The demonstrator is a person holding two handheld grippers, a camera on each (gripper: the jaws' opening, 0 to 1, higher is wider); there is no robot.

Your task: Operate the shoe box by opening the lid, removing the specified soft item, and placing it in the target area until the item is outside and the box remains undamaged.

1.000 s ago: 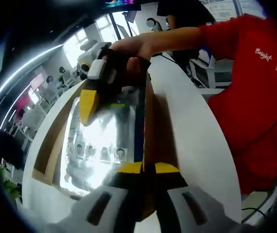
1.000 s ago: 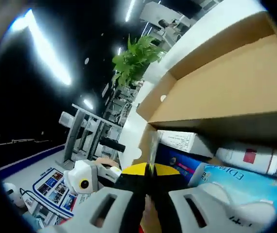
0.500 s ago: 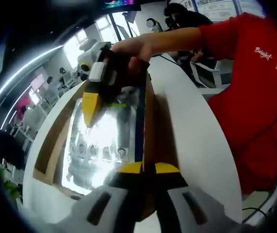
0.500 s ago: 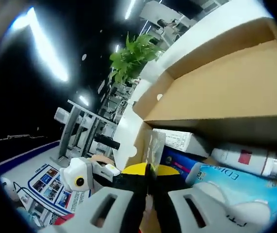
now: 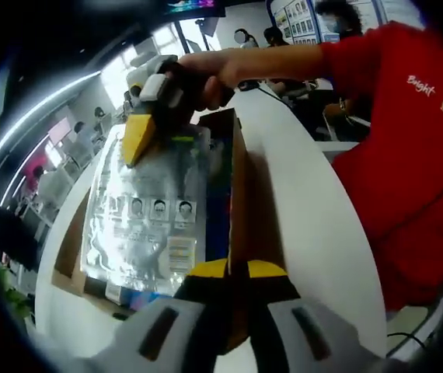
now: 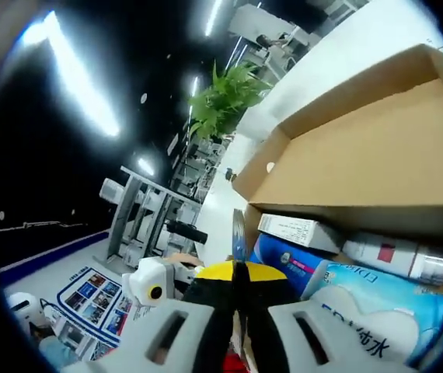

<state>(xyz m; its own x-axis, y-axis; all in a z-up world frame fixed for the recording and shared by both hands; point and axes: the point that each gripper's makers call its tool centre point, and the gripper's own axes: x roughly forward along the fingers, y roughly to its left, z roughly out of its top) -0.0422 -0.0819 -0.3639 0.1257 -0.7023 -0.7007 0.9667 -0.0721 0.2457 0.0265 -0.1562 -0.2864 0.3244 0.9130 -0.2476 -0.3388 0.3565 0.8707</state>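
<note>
A white tabletop (image 5: 315, 217) curves through the frame's centre, bare toward the right. The open shoe box (image 6: 377, 155) stands on it. The right tongs (image 5: 137, 144), upper left, clench the silver pouch (image 5: 148, 225) above the box; the left tongs (image 5: 233, 272) pinch the box wall.

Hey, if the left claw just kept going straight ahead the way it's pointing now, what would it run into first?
The left claw is already shut on the cardboard box wall, so that comes first. Farther along its line looks like the person's hand holding the right claw, though depth is unclear.
</note>
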